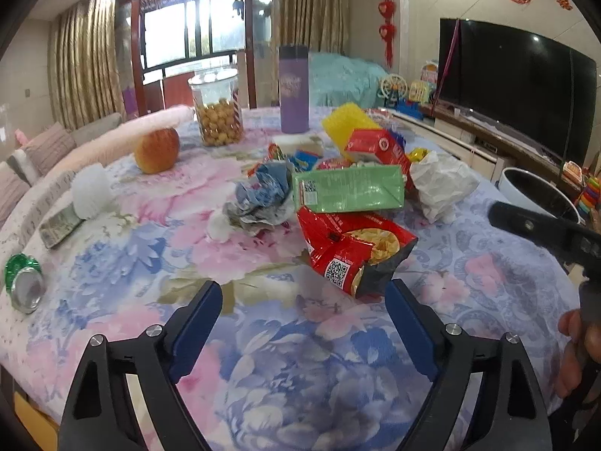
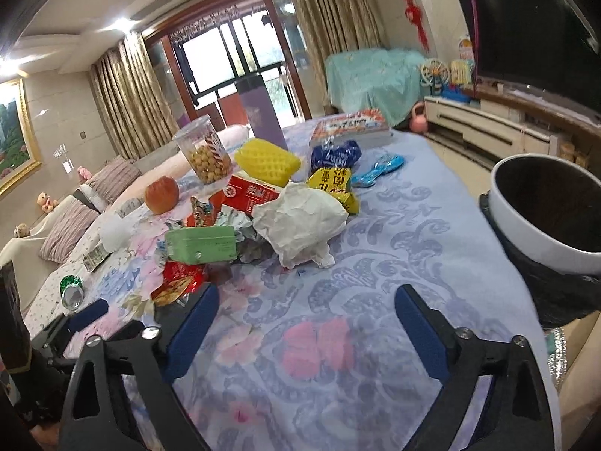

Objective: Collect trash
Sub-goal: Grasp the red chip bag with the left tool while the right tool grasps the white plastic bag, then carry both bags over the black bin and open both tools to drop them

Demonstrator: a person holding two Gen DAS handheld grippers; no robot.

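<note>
A heap of trash lies mid-table: a red snack bag (image 1: 353, 248), a green carton (image 1: 347, 188), crumpled blue-grey wrapper (image 1: 259, 199), crumpled white paper (image 1: 441, 184) (image 2: 300, 221), a red carton (image 1: 379, 146) and a yellow foam net (image 1: 347, 122) (image 2: 266, 161). A crushed green can (image 1: 22, 282) (image 2: 71, 291) lies at the left edge. My left gripper (image 1: 304, 300) is open and empty, just in front of the red snack bag. My right gripper (image 2: 306, 300) is open and empty over bare cloth, short of the white paper. A white bin (image 2: 548, 218) with a dark liner stands at the table's right.
An apple (image 1: 157, 150), a clear jar of snacks (image 1: 218, 112), a purple flask (image 1: 293, 88) and a stack of books (image 2: 351, 127) stand on the floral tablecloth (image 1: 300, 357). A sofa runs along the left; a TV (image 1: 514, 86) and cabinet are at the right.
</note>
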